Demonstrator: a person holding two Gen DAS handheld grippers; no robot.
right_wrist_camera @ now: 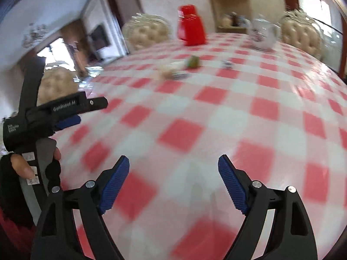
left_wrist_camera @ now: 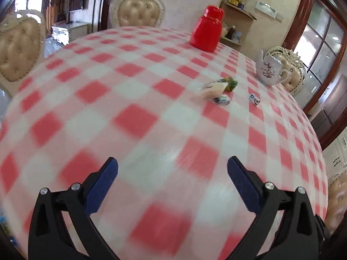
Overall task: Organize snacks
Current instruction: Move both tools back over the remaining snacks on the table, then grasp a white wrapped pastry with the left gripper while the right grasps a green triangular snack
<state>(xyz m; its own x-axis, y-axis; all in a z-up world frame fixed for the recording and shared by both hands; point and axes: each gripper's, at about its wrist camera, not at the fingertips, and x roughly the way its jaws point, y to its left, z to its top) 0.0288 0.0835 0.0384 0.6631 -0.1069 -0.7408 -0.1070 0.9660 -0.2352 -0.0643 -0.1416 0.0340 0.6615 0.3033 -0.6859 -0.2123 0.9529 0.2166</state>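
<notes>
Wrapped snacks (left_wrist_camera: 219, 88) well beyond both grippers' spread, empty jaws, near red jar (left_wrist_camera: 207, 31).

Tablecloth (left_wrist_camera: 138, 119): we note red-and-white checks.
Teapot (left_wrist_camera: 270, 69): white, upright, near the edge.
Chairs (left_wrist_camera: 137, 10): cream, tufted.

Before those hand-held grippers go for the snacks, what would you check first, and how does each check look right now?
1. Left hand-held gripper open and holding nothing: ok.
2. Right hand-held gripper open and holding nothing: ok.
3. Snacks in view, loose on the tablecloth: ok.
4. Red jar open to take snacks: not ok, lid on.
5. Teapot apart from the snacks: ok.
6. Sharp enough view to count the snacks: cannot tell, both views are blurred.
</notes>
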